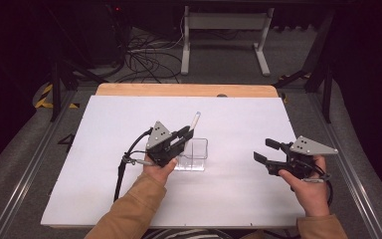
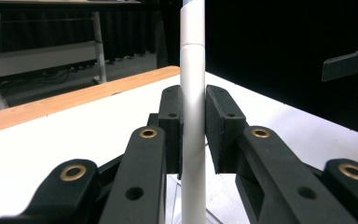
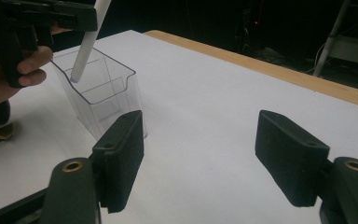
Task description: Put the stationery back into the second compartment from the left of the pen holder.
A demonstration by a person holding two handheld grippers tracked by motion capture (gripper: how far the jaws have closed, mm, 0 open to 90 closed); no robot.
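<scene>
A dark room with a tangle of cables and a white metal stand (image 1: 225, 30) on the grey floor lies behind a white table (image 1: 104, 129) that has a wooden strip (image 1: 186, 90) along its far edge, across the upper middle of the high view. Near the centre of that view stands a clear plastic container (image 1: 197, 152), open at the top and divided inside. The left gripper (image 1: 183, 133), just left of centre, hangs over the container's left end with its jaws pressed together on a white pen (image 1: 195, 121), whose upper end sticks up and slightly to the right above the jaws. In the left gripper view the pen (image 2: 192, 116) runs straight up the middle of the frame, pinched between the two black pads (image 2: 221, 126), with a seam where its cap section begins near the top. In the right gripper view, upper left, the pen (image 3: 86, 46) slants down into the container (image 3: 107, 98), its lower tip inside the rim, in the near compartment as far as can be told. The right gripper (image 1: 264, 151) sits at the right of the high view, well apart from the container, held above the bare table with its jaws spread wide and nothing between them; its own view shows the two pads (image 3: 121, 158) apart over the white surface.
</scene>
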